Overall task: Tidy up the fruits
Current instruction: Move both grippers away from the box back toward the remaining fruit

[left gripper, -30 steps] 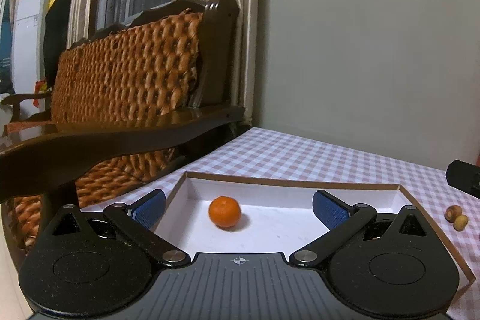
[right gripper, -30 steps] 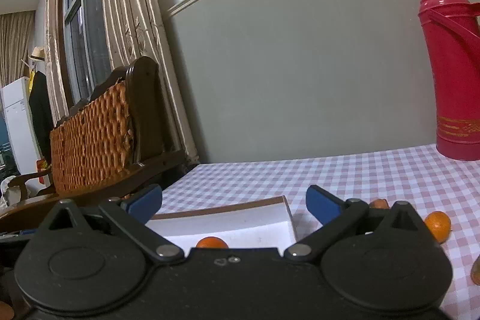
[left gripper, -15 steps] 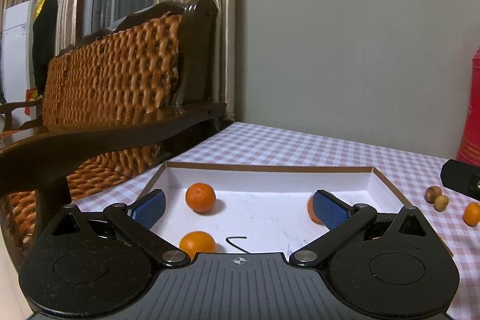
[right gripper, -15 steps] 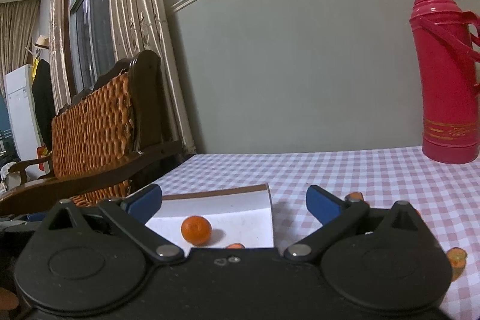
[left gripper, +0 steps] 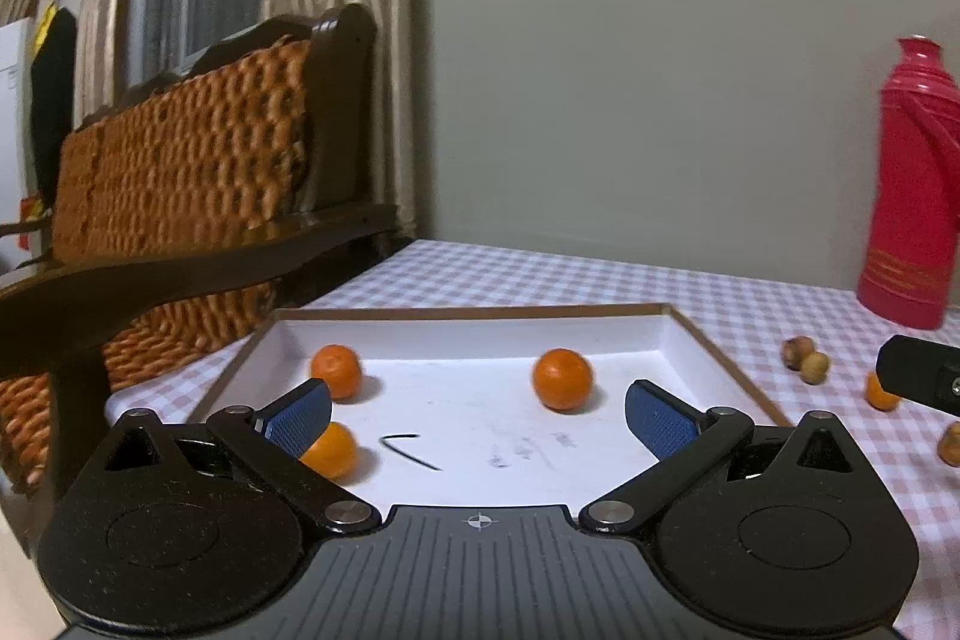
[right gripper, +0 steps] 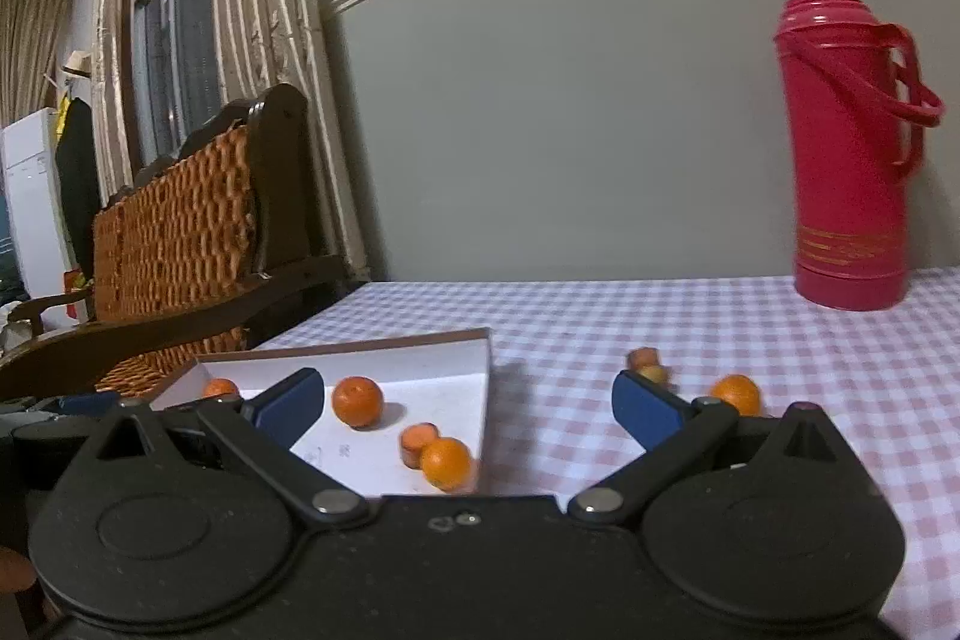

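While both grippers hang low over the near edge of the counter, neither holds anything. Left gripper: jaws spread wide, empty, pointed into a shallow white tray with a brown rim. Three oranges show in the tray from this view: one near the back left, one right of centre, one at the front left partly hidden behind the left blue finger pad. A small dark bent mark or wire lies on the tray floor; can't tell which. Right gripper: jaws also spread, empty, aimed across the tray's right corner. From this side, an orange sits mid-tray, and another sits near the right wall, touching a smaller reddish fruit, somewhat blurred. Out on the checked cloth, right of the tray: two small brownish fruits close together, and a loose orange just beyond the right finger. A red flask stands upright at the back near the wall. A wooden bench with a woven orange back sits left of the counter.
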`<state>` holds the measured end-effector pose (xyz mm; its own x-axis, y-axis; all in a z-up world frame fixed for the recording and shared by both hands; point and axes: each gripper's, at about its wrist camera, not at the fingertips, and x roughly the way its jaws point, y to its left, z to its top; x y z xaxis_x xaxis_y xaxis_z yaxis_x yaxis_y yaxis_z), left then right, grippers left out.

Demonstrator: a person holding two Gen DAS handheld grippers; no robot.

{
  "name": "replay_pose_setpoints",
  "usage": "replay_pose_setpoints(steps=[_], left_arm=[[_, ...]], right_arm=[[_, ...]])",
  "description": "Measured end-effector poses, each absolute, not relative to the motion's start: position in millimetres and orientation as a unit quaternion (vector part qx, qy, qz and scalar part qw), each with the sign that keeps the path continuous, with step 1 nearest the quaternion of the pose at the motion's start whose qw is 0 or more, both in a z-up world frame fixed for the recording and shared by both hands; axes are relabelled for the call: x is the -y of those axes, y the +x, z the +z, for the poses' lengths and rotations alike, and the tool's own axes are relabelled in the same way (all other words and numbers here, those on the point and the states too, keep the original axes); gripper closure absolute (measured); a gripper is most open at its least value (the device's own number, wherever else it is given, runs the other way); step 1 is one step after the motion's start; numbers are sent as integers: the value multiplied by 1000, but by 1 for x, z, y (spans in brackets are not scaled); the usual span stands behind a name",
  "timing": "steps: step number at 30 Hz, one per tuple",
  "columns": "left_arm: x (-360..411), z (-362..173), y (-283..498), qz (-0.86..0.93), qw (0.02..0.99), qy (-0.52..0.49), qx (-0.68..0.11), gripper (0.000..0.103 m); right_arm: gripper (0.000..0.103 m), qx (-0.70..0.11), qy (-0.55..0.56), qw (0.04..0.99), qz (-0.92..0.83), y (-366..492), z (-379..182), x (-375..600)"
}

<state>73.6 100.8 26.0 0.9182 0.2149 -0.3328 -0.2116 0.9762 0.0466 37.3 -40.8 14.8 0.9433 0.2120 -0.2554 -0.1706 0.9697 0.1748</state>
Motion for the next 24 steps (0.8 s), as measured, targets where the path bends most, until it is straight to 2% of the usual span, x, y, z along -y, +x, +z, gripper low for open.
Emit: replay_pose_setpoints(steps=[17, 20, 24], left_arm=[[-41, 23, 68, 32, 985, 32, -164, 0], [-35, 22, 69, 23, 986, 29, -165, 0], [-24, 21, 71, 8, 986, 31, -165, 0]], right_arm=[[8, -141, 90, 986, 20, 15, 7, 93], [10, -146, 90, 985, 4, 15, 3, 100], [19, -162, 92, 982, -13, 18, -2, 111]])
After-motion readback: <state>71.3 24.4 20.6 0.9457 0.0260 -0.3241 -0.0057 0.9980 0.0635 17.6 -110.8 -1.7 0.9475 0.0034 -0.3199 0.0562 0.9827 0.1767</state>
